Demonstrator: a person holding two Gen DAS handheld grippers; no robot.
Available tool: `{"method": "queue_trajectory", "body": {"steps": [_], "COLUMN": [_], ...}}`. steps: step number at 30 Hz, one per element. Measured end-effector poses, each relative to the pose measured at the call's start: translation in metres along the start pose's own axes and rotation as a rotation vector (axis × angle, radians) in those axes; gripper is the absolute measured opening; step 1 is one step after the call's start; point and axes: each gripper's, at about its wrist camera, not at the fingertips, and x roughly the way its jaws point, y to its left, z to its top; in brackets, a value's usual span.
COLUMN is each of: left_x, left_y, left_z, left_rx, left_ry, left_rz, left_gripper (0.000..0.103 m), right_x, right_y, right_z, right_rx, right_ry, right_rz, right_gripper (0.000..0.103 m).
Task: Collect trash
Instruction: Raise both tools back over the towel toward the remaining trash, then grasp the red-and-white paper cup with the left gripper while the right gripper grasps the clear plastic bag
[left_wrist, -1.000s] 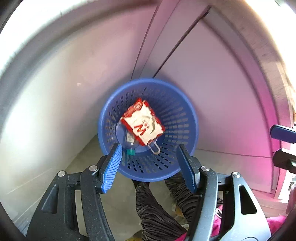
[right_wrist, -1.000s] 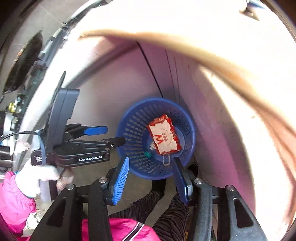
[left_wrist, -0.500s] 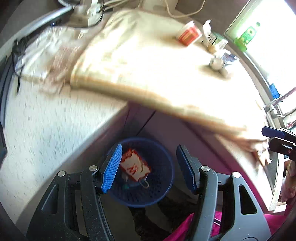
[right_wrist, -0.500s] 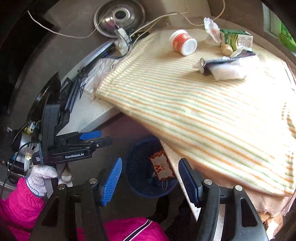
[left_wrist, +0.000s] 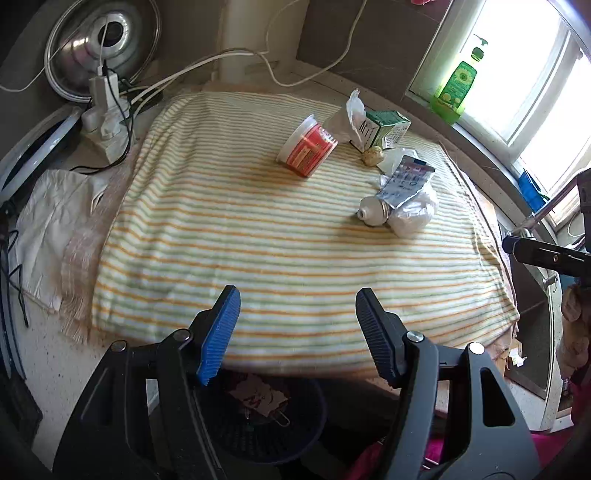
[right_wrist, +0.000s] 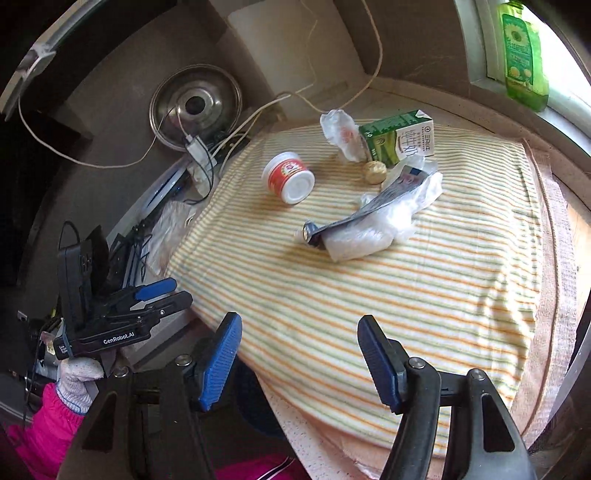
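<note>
Trash lies on a striped cloth (left_wrist: 258, 240): a red-and-white tub (left_wrist: 306, 149) on its side, a green carton (left_wrist: 386, 129), a crumpled white wrapper (left_wrist: 352, 110), a small beige lump (left_wrist: 372, 155), and a silver tube (left_wrist: 404, 181) on a white plastic bag (left_wrist: 413, 214). Under the counter edge stands the blue basket (left_wrist: 295, 439) with a red-and-white packet (left_wrist: 258, 395) in it. My left gripper (left_wrist: 297, 293) hovers over the cloth's near edge, its jaws opening with nothing between them. My right gripper (right_wrist: 299, 319) is open and empty above the same edge, well short of the tub (right_wrist: 290, 177).
A steel pot lid (left_wrist: 99, 40) and a power strip with cables (left_wrist: 103, 107) sit at the back left. A white rag (left_wrist: 51, 221) lies left of the cloth. A green bottle (left_wrist: 458, 81) stands on the window sill. A pink sleeve (right_wrist: 40, 424) holds the left gripper (right_wrist: 181, 290).
Both grippers rose from just over the basket to above the counter, so the cloth and trash came into view. The right jaws widened. The packet stays in the basket.
</note>
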Motion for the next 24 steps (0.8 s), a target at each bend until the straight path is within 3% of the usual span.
{"method": "queue_trajectory", "body": {"steps": [6, 11, 17, 24], "left_x": [0.016, 0.031, 0.053, 0.084], "left_y": [-0.018, -0.026, -0.032, -0.04], "left_z": [0.031, 0.056, 0.086, 0.111], "left_rx": [0.051, 0.085, 0.115, 0.18], "left_ry": [0.0, 0.003, 0.008, 0.045], "left_rz": [0.004, 0.011, 0.024, 0.067], "left_gripper": [0.067, 0.067, 0.067, 0.067], "right_x": [0.012, 0.036, 0.066, 0.083], "right_y": [-0.039, -0.069, -0.098, -0.114], "right_z": [0.032, 0.05, 0.054, 0.053], "right_rx": [0.112, 0.218, 0.317, 0.382], "right_ry": [-0.003, 0.039, 0.097, 0.13], "right_rz": [0.073, 0.106, 0.132, 0.177], "right_gripper": [0.066, 0.057, 0.049, 0.048]}}
